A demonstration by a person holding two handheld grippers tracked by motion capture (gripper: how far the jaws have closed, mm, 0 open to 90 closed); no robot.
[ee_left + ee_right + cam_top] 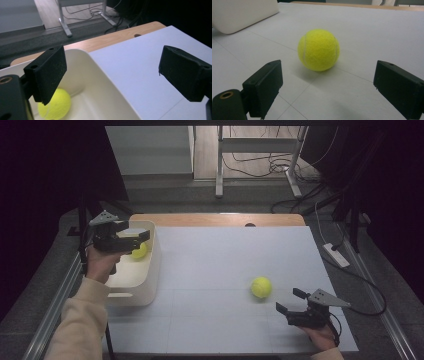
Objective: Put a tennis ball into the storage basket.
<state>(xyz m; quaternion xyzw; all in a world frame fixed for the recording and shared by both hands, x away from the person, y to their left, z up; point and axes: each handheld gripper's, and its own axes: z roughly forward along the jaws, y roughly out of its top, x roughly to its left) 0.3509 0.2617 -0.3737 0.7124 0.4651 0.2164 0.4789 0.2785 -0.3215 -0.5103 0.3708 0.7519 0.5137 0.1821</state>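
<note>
My left claw (141, 236) hangs wide and empty over the white bin (150, 270), at nine o'clock on the table (225, 260); one tennis ball (139, 251) lies inside the bin below it. My right claw (289, 301) is also wide and empty, with the second tennis ball (261, 287) near it at eleven o'clock, apart from the pads.

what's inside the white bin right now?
One yellow tennis ball lies on the floor of the white bin. The left claw hangs open above it and covers part of the ball and the bin's interior.
</note>
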